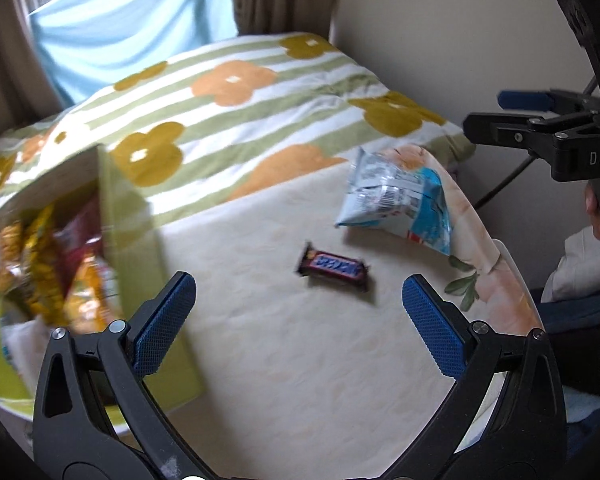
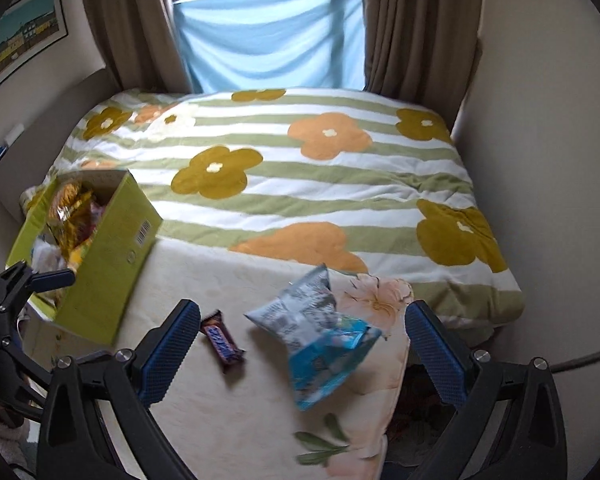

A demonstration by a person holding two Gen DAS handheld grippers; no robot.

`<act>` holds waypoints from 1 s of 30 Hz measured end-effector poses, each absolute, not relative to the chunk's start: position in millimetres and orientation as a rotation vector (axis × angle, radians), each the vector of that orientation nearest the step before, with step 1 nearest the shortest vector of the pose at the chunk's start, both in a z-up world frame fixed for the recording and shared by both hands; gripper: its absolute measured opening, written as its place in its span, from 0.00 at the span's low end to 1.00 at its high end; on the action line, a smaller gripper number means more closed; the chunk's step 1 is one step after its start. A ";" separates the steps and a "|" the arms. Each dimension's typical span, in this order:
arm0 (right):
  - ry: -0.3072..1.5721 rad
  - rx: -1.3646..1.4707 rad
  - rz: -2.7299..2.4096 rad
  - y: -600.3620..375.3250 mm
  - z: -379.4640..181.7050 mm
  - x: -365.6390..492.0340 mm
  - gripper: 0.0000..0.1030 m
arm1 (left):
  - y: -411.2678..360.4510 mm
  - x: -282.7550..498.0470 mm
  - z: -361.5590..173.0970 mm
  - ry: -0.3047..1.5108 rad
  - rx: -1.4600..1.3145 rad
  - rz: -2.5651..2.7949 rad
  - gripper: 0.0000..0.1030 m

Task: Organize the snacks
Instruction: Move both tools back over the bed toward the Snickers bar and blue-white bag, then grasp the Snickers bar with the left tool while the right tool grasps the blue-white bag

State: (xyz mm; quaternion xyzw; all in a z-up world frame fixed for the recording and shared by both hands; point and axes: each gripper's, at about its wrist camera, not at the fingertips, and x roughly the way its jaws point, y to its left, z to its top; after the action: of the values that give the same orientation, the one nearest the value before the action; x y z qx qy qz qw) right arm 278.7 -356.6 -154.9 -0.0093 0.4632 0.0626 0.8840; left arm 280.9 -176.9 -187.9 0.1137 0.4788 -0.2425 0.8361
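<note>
A brown chocolate bar [image 1: 334,267] [image 2: 223,341] lies on the cream cloth. A blue-and-silver snack bag [image 1: 396,200] [image 2: 316,330] rests to its right. A green cardboard box [image 1: 136,224] [image 2: 108,268] at the left holds several yellow and red snack packets [image 1: 48,264] [image 2: 74,216]. My left gripper [image 1: 298,300] is open, above the cloth, with the bar just beyond its fingers. My right gripper [image 2: 302,334] is open too, hovering over the snack bag; it also shows at the right edge of the left wrist view, the right gripper [image 1: 540,120].
Behind the cloth-covered surface [image 1: 300,360] lies a bed with a green-striped flowered blanket [image 2: 320,168]. Brown curtains [image 2: 412,24] and a light blue sheet [image 2: 268,40] frame the window. A wall [image 2: 540,160] runs along the right. A cable [image 2: 584,360] trails at the right.
</note>
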 end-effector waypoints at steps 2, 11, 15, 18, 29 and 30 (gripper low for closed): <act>0.964 -0.052 0.163 -364.6 -166.6 280.7 0.99 | -189.8 285.6 -201.2 1.035 0.253 -0.520 1.00; 0.973 -0.145 0.277 -374.8 -223.7 298.7 0.99 | -229.5 306.7 -277.7 1.120 0.337 -0.565 1.00; 0.989 -0.179 0.297 -374.2 -250.3 306.5 0.99 | -234.3 314.5 -308.8 1.163 0.378 -0.565 1.00; 0.992 -0.167 0.318 -375.8 -262.4 307.3 0.99 | -236.1 319.1 -323.9 1.175 0.390 -0.582 1.00; 0.996 -0.145 0.371 -378.3 -277.7 317.0 0.99 | -237.5 321.9 -324.2 1.107 0.428 -0.676 0.86; 0.995 -0.159 0.376 -376.8 -276.7 317.6 0.99 | -237.5 321.3 -323.3 1.105 0.429 -0.682 0.82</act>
State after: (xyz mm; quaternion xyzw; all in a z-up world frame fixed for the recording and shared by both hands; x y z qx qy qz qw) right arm 317.6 -376.8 -276.7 -0.0758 0.4740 0.1789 0.8588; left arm 321.3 -237.5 -323.3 0.1984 0.5102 -0.3149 0.7753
